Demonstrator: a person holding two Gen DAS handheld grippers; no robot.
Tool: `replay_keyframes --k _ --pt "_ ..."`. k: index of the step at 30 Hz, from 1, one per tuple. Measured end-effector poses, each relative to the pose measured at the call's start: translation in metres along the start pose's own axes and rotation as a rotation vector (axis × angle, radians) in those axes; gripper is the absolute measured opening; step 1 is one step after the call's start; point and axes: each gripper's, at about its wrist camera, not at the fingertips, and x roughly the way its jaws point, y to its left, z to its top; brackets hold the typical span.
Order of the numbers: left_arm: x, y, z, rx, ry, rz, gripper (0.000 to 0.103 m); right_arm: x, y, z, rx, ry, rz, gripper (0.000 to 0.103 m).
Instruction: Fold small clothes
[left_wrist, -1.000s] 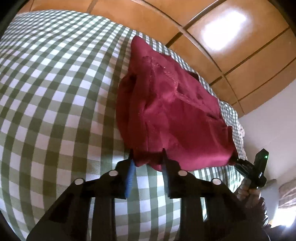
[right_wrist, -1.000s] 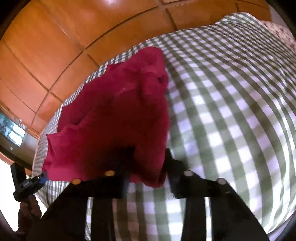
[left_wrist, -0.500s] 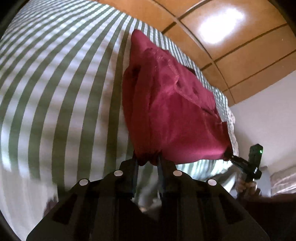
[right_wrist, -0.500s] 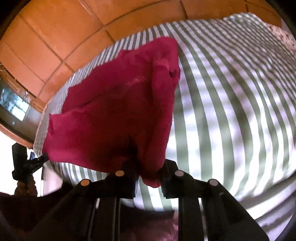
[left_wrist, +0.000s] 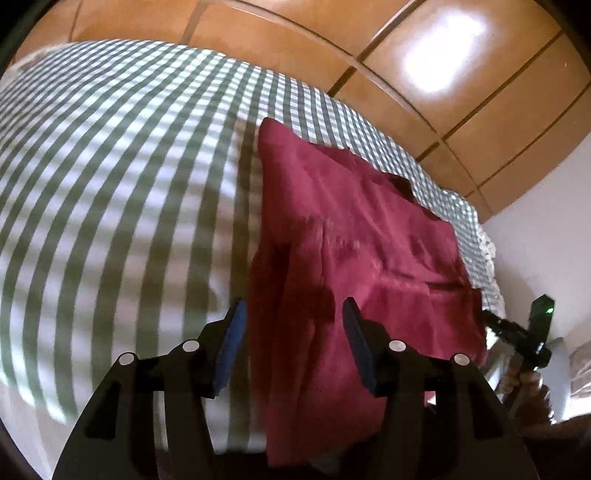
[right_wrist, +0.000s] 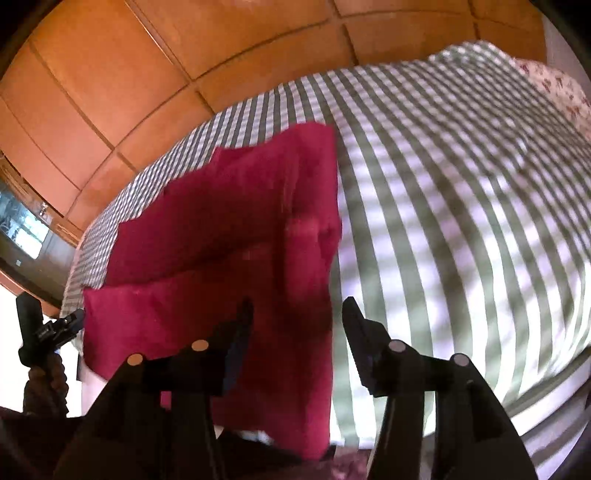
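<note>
A dark red garment lies spread on the green-and-white checked bed, and its near edge hangs over the bed's front edge. My left gripper hovers over the garment's near left part. Its jaws are opening and the pads stand clear of the cloth seen between them. In the right wrist view the same garment lies under my right gripper, whose jaws are also opening without pressing on the cloth. Each gripper shows in the other's view: the right gripper and the left gripper, at the garment's near corners.
Orange wooden wardrobe panels rise behind the bed. A floral pillow lies at the bed's far right. The checked cover stretches wide to the left of the garment in the left wrist view and to the right of it in the right wrist view.
Both grippers were shut on the garment's near edge and drew it toward the bed's front. Now both have let go and lifted back, and the cloth lies flatter.
</note>
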Motion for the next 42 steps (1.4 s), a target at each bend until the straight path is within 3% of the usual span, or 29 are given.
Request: replay_keyframes --k 2,4,5,6,7,9,15,23,29,34,39,42 --pt "0.011 -0.005 0.008 0.010 0.002 0.006 0.051 0.011 0.002 0.007 -0.008 0.005 -0.005 0.052" --pt "0.019 -0.008 0.014 0.026 0.006 0.019 0.032 0.020 0.005 0.010 -0.025 0.018 -0.018 0.050" --pt "0.022 -0.009 0.013 0.037 0.007 0.034 0.026 0.025 0.007 0.011 -0.041 0.031 -0.041 0.041" --pt "0.021 -0.010 0.012 0.049 -0.004 0.055 0.014 0.026 0.007 0.011 -0.050 0.032 -0.054 0.021" --pt "0.018 -0.010 0.010 0.054 -0.021 0.056 0.009 0.025 0.007 0.011 -0.058 0.028 -0.063 0.014" --pt "0.008 -0.010 0.006 0.056 -0.044 0.065 0.009 0.013 0.008 0.008 -0.068 0.005 -0.062 0.009" --pt "-0.029 -0.016 0.000 0.097 -0.124 0.059 0.006 -0.024 0.020 0.009 -0.084 -0.066 -0.017 0.007" --pt "-0.034 -0.032 0.053 0.123 -0.214 0.063 0.006 -0.017 0.037 0.077 -0.068 -0.180 0.005 0.007" --pt "-0.002 -0.033 0.116 0.111 -0.246 0.109 0.006 0.023 0.031 0.134 -0.014 -0.223 -0.037 0.007" --pt "0.043 -0.023 0.157 0.082 -0.214 0.168 0.006 0.071 0.018 0.161 0.040 -0.198 -0.084 0.007" --pt "0.100 -0.006 0.168 0.053 -0.121 0.256 0.006 0.130 -0.005 0.160 0.091 -0.093 -0.145 0.007" --pt "0.125 0.007 0.165 0.036 -0.064 0.300 0.006 0.140 -0.018 0.157 0.125 -0.071 -0.117 0.012"
